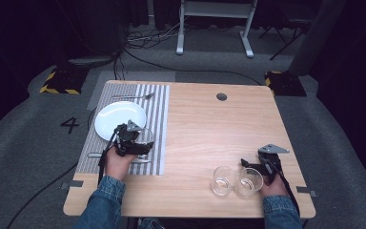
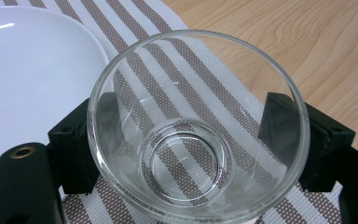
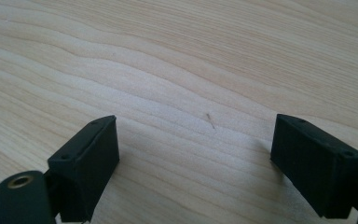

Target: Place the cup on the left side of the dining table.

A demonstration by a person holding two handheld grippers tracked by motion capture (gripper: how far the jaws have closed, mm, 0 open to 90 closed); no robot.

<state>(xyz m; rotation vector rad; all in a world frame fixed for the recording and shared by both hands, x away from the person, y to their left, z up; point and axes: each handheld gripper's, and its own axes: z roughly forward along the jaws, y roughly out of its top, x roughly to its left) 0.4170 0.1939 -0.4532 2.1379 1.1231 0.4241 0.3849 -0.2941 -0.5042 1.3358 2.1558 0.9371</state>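
high: above, forward-down | gripper views: close, low — shared: table [image 1: 209, 133]

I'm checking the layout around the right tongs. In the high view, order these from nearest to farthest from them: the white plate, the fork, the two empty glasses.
1. The two empty glasses, just left of the right tongs, near the front edge.
2. The white plate, across the table on the striped mat.
3. The fork, beyond the plate at the mat's far end.

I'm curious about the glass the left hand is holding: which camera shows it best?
The left gripper view: the glass sits close up, clamped between the black jaws above the striped mat. In the high view it is small and half hidden behind the left gripper.
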